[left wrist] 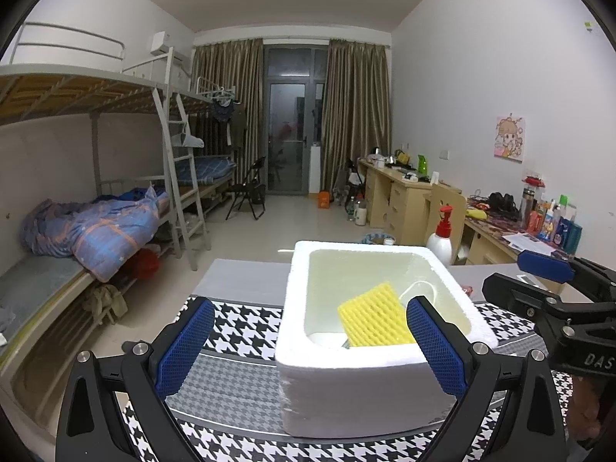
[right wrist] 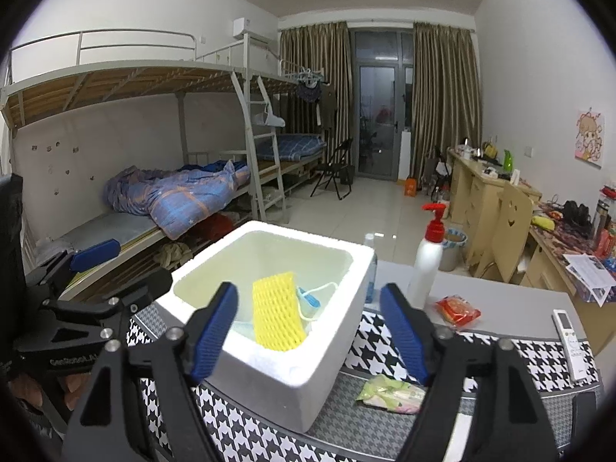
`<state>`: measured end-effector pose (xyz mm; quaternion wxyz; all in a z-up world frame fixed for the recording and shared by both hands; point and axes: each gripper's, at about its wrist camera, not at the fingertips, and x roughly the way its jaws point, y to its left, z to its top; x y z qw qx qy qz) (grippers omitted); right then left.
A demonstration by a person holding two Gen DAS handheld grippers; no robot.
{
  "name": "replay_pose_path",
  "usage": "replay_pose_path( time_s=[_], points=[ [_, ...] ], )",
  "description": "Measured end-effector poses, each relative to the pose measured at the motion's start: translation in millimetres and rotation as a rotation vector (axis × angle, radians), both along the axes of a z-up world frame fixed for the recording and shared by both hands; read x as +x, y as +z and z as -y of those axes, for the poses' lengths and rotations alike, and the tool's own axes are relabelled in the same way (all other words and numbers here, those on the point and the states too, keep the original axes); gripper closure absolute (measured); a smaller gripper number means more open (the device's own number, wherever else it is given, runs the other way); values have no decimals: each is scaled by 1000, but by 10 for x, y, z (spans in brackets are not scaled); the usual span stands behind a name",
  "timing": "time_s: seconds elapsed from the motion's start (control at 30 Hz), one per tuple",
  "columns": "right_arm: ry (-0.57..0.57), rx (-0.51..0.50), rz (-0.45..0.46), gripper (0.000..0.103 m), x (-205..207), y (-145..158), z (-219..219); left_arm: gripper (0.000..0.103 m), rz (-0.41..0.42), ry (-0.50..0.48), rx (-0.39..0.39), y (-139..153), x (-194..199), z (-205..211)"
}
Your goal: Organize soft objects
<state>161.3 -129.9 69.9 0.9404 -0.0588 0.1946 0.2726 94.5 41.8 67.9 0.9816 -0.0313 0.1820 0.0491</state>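
A white foam box (left wrist: 346, 385) (right wrist: 269, 377) stands on a houndstooth cloth (right wrist: 385, 335). Inside it a yellow foam net (left wrist: 371, 317) (right wrist: 275, 315) leans over a face mask with pale loops (right wrist: 308, 300). My left gripper (left wrist: 310, 304) is open and level with the box's near left side, its right finger over the near rim, with nothing held. My right gripper (right wrist: 310, 288) is open above the box's near right corner, and its pads touch nothing. A soft green and pink packet (right wrist: 392, 389) lies on the cloth right of the box.
A white pump bottle with a red top (right wrist: 427, 261) stands behind the box. Right of it lie a red packet (right wrist: 458, 310) and a white remote (right wrist: 569, 338). Bunk beds line the left wall and desks the right.
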Motion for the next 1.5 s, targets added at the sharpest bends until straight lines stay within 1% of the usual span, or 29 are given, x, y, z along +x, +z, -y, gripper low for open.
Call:
replay_pose_path(
  time_s=[0.13, 0.6, 0.87, 1.23, 1.33, 1.5],
  points=[
    [1, 9, 21, 20, -85, 12, 38, 3, 6, -8, 4, 19, -33, 49],
    [-34, 24, 41, 20, -221, 4, 190, 3, 20, -62, 12, 68, -122, 241],
    [-57, 35, 45, 20, -280, -17, 335, 3, 19, -91, 6, 32, -138, 355],
    [-108, 46, 36, 20, -356, -81, 574, 3, 19, -170, -9, -23, -167, 554],
    [-127, 47, 35, 20, -358, -101, 643, 3, 23, -165, -4, -24, -169, 607],
    [-148, 53, 26, 20, -363, -129, 725, 3, 20, -190, -1, -25, -166, 660]
  ],
)
